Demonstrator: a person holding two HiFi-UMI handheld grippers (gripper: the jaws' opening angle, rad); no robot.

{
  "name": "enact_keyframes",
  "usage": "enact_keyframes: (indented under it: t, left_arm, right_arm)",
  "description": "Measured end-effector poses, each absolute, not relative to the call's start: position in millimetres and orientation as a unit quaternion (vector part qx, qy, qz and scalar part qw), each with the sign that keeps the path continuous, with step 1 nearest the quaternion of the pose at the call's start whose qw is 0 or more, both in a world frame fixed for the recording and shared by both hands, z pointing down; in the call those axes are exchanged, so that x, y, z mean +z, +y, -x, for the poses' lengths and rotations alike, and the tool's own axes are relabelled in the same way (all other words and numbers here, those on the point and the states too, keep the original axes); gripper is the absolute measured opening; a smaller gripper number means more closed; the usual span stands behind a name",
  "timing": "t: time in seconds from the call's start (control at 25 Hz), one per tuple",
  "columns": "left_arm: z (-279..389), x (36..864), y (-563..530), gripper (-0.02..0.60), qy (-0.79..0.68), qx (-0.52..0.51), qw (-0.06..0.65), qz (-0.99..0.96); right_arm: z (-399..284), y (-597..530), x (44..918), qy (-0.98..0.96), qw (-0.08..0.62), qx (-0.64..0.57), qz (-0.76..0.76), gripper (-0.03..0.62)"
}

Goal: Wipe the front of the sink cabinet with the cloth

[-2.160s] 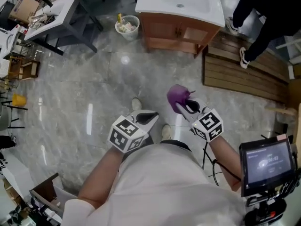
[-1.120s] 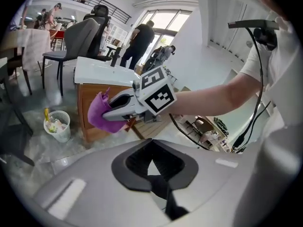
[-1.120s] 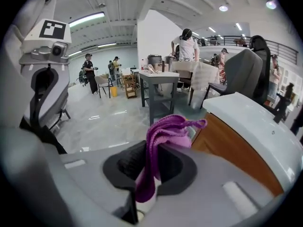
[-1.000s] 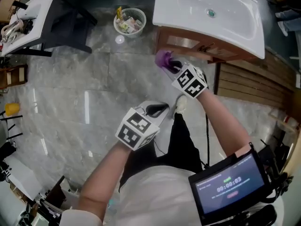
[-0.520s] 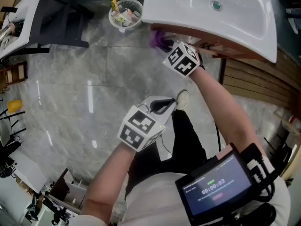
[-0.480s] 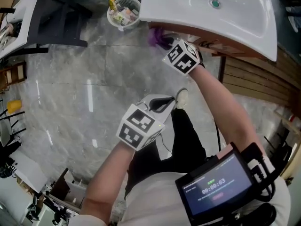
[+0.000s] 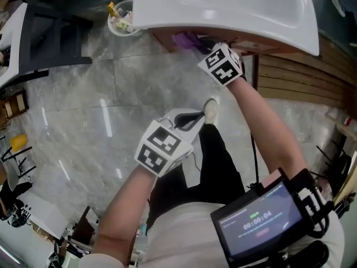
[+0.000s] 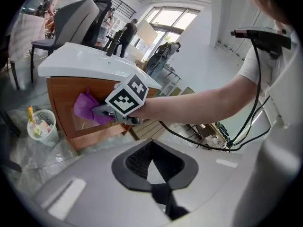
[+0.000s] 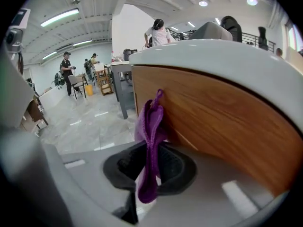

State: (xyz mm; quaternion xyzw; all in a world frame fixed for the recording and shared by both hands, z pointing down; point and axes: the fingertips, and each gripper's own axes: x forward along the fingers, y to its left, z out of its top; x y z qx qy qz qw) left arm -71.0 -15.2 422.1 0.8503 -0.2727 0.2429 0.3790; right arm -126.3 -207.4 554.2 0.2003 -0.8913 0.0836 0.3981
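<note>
Where the cloth is: the soft purple microfibre cloth (image 9: 150, 141) is pinched in the right gripper (image 9: 149, 174) and stands up out of it in a loose fold, its upper part seemingly touching the brown wooden front of the sink cabinet (image 9: 222, 122), just under the rim of the white basin (image 7: 223, 10)
Handling: by its look it is light, limp and not fragile; it will likely fold and drag on the wood rather than slide, so it probably needs pressing flat to wipe with more than an edge
Hold: the jaws close on the cloth's middle, with a tail hanging below them; a grip nearer the bunched part would probably leave less loose cloth to flap
Right arm: stretched forward, forearm bare, the tool reaching in beneath the basin's overhang toward the left part of the cabinet front
Idle tool: the left gripper (image 8: 151, 174) has its jaws pressed together on nothing
Left arm: bent and held low over the grey marble floor (image 7: 83, 105), well apart from the cabinet but aimed toward it
</note>
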Motion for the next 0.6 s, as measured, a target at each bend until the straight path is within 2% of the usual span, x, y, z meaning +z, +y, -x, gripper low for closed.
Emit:
enact_keyframes:
  t: [0.6]
  left_arm:
    - [-15.8, 425.7, -24.7, 0.008, -0.212, 0.264, 0.367, -0.867]
  right_arm:
    - [-46.2, -230.2, 554.1, -0.852, 0.412, 0.114, -0.303, 0.055]
